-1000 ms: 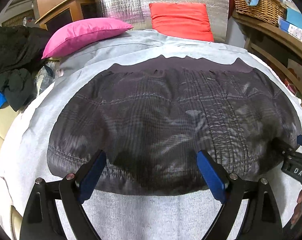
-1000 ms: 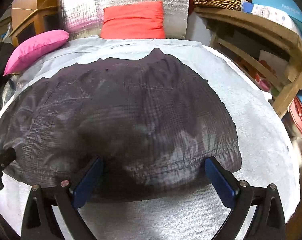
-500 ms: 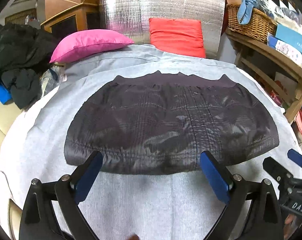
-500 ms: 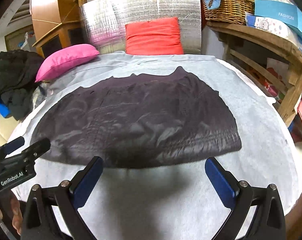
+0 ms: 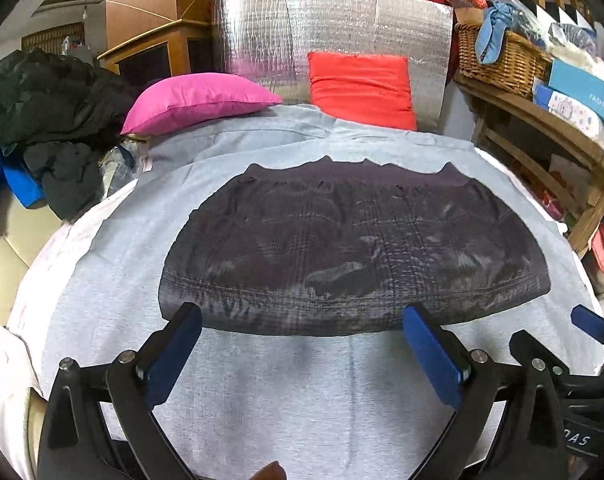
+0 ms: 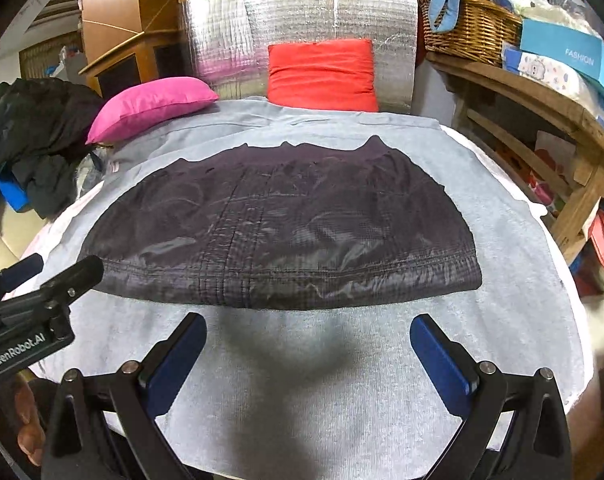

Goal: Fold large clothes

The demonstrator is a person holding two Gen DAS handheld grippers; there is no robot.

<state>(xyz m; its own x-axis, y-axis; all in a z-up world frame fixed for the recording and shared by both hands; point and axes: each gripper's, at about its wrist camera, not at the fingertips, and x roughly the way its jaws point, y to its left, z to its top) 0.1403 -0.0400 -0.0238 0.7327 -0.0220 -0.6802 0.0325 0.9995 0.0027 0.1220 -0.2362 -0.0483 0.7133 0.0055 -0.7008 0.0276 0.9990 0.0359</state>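
Both hand-held grippers, the left hand-held gripper [image 5: 302, 344] with jaws just opened wider and the right hand-held gripper [image 6: 308, 346], now hang back clear of the dark garment [image 5: 354, 248], nothing between them.

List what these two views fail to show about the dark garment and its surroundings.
- Underside of the dark garment, and how many layers it has: both views, hidden by its own top layer.
- Basket contents: both views, hidden by its wall and a blue cloth.
- Dark clothes pile: left wrist view, cut off by the frame's left edge; single pieces cannot be told apart.
- Right gripper: left wrist view, partly cut off at the right edge.
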